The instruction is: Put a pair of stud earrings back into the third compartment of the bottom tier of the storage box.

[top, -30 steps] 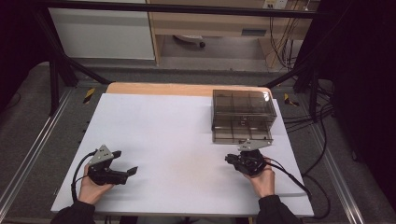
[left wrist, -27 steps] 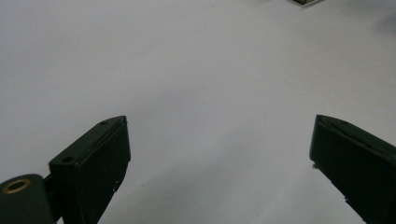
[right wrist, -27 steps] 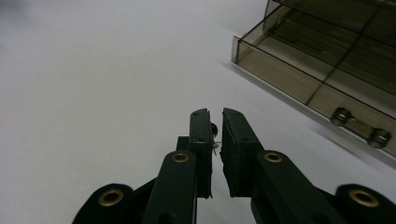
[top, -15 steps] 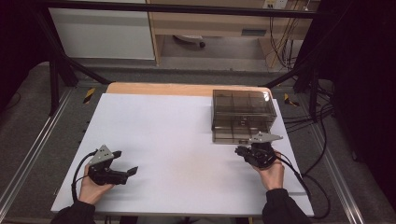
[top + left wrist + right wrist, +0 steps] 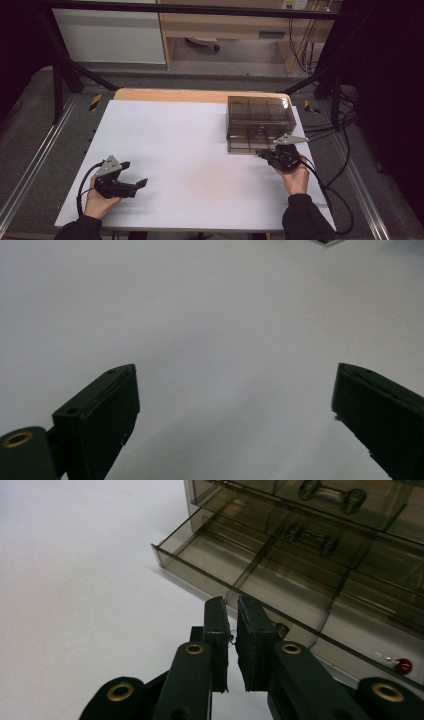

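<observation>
At table's far right: drawer box (image 5: pixel 260 122), bottom drawer (image 5: pixel 280 587) partly open, lying just ahead of right gripper (image 5: pixel 231 611), jaws nearly closed at its front; left gripper (image 5: pixel 137 183) open, well apart.

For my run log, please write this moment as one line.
right gripper: fingers nearly shut at open bottom drawer of smoky transparent plastic drawer box | left gripper: open, above white table

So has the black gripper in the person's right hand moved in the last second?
Yes. The right gripper has gone forward and to the right, up to the smoky clear plastic drawer box, its jaws nearly shut at the bottom drawer's front.
</observation>
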{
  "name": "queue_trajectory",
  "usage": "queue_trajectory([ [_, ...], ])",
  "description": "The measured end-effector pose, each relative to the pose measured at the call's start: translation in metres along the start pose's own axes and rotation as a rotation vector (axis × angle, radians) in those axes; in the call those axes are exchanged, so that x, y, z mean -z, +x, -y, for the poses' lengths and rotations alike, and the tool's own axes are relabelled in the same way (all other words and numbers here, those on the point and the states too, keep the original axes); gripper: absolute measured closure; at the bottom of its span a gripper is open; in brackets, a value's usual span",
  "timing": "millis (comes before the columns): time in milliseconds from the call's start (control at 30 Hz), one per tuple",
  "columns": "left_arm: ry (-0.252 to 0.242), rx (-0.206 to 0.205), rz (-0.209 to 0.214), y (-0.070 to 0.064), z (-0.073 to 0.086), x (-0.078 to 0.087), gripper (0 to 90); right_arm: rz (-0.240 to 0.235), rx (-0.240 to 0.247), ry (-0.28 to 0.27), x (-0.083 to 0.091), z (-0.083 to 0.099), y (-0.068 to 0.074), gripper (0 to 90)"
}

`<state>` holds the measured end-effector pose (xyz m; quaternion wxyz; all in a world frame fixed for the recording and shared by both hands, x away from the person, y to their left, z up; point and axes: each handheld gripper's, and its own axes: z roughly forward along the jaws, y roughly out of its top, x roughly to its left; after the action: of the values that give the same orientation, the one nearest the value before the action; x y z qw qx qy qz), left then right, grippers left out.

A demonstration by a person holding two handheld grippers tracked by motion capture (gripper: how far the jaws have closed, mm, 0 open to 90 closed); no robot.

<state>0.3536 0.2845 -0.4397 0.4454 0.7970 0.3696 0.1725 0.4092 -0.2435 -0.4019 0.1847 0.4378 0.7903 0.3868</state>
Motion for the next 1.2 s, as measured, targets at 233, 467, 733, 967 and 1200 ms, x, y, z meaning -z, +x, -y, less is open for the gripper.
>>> queue_trajectory([
  [233,0.0,0.0,-0.001,0.0,0.0,0.0,4.7,0.038,-0.025,0.003,-0.002,-0.004,-0.014,83.7],
  [467,0.001,0.0,0.0,0.0,0.0,0.0,4.7,0.082,-0.043,0.013,-0.005,-0.008,-0.028,83.8],
  [733,0.002,-0.002,0.0,0.0,0.0,0.0,4.7,0.118,-0.064,0.016,-0.011,-0.011,-0.04,83.8],
  [967,0.003,-0.002,-0.001,0.0,0.0,-0.001,4.7,0.15,-0.08,0.025,-0.017,-0.01,-0.051,83.8],
  [1200,0.005,-0.004,0.0,0.0,0.0,-0.001,4.7,0.189,-0.098,0.036,-0.022,-0.006,-0.062,83.7],
])
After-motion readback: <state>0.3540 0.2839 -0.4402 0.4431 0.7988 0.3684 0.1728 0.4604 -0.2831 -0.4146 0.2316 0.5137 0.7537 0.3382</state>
